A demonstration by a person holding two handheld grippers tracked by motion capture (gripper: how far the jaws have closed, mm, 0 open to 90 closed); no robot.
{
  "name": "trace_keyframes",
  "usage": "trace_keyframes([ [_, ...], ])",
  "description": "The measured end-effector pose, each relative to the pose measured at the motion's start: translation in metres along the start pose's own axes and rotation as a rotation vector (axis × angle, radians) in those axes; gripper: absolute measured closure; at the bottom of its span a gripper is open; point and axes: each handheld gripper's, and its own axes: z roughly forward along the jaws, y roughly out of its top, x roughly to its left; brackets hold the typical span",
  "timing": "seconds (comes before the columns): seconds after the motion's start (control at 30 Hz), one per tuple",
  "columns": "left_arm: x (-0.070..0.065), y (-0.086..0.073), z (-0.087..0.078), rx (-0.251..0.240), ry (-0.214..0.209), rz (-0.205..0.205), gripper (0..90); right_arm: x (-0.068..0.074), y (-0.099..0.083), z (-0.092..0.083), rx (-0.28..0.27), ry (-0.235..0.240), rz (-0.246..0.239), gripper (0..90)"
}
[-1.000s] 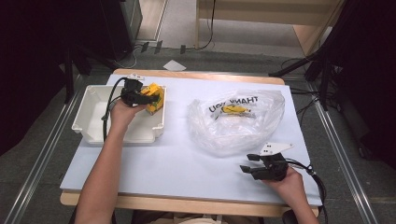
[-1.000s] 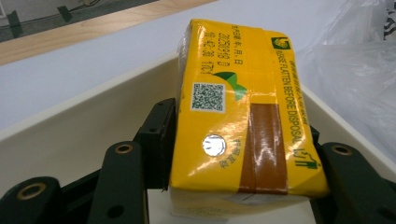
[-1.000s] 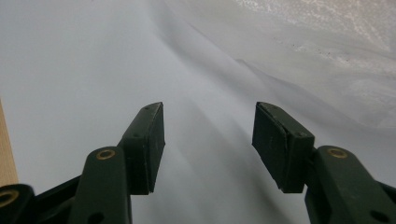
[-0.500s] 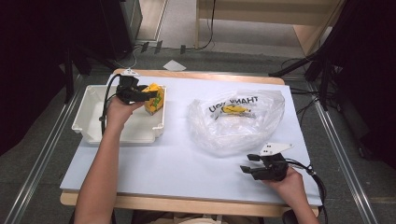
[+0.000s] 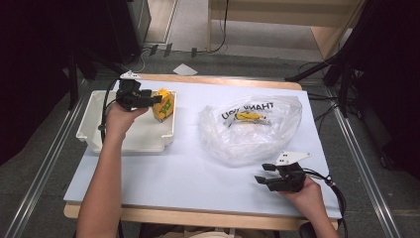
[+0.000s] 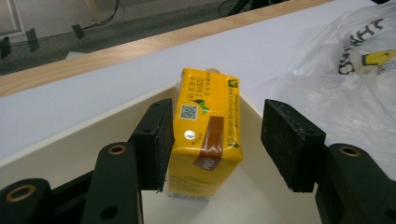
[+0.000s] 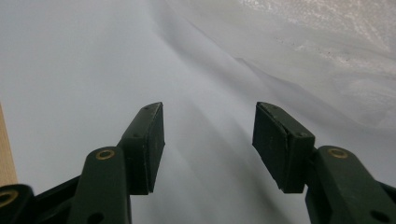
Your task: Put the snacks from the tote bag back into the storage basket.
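Observation:
A yellow drink carton [image 5: 163, 105] stands in the far right corner of the white tray [image 5: 96, 126], leaning on its wall. My left gripper [image 5: 152, 99] hovers over the tray, pointing right at the carton. In the left gripper view the carton [image 6: 205, 130] sits between the jaws of the left gripper [image 6: 217, 137]. One pad is at the carton's side and the other stands clear of it, so the gripper is open. My right gripper [image 5: 262, 173] rests on the table near the front right, open with nothing between its jaws [image 7: 208, 140].
A crumpled clear plastic bag [image 5: 250, 129] with black lettering and a yellow mark lies right of the middle on the pale blue table [image 5: 188, 173]. Its edge [image 7: 327, 46] lies just beyond the right gripper. The tray wall [image 6: 88, 135] runs behind the carton.
My left gripper has lifted a little and drawn slightly back over the tray. The carton stays in the tray corner. The right hand has not moved.

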Motion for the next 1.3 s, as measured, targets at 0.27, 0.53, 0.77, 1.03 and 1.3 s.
trace_keyframes([
  [0.27, -0.004, 0.0, -0.017, -0.003, -0.008, -0.011, 46.1, -0.002, 0.001, 0.0, -0.006, 0.005, 0.0, 44.5],
  [0.53, -0.009, -0.007, -0.017, 0.04, -0.028, 0.004, 51.7, -0.004, 0.002, 0.0, -0.018, 0.006, 0.004, 44.5],
  [0.77, -0.014, -0.014, -0.02, 0.032, -0.072, -0.012, 60.8, -0.006, 0.003, 0.0, -0.023, 0.007, 0.001, 44.7],
  [1.03, -0.018, -0.026, -0.017, 0.039, -0.106, -0.014, 78.6, -0.006, 0.004, 0.0, -0.025, 0.01, 0.004, 44.9],
  [1.3, -0.024, -0.033, -0.008, 0.039, -0.139, -0.007, 90.0, -0.007, 0.005, 0.001, -0.029, 0.013, 0.002, 45.2],
])
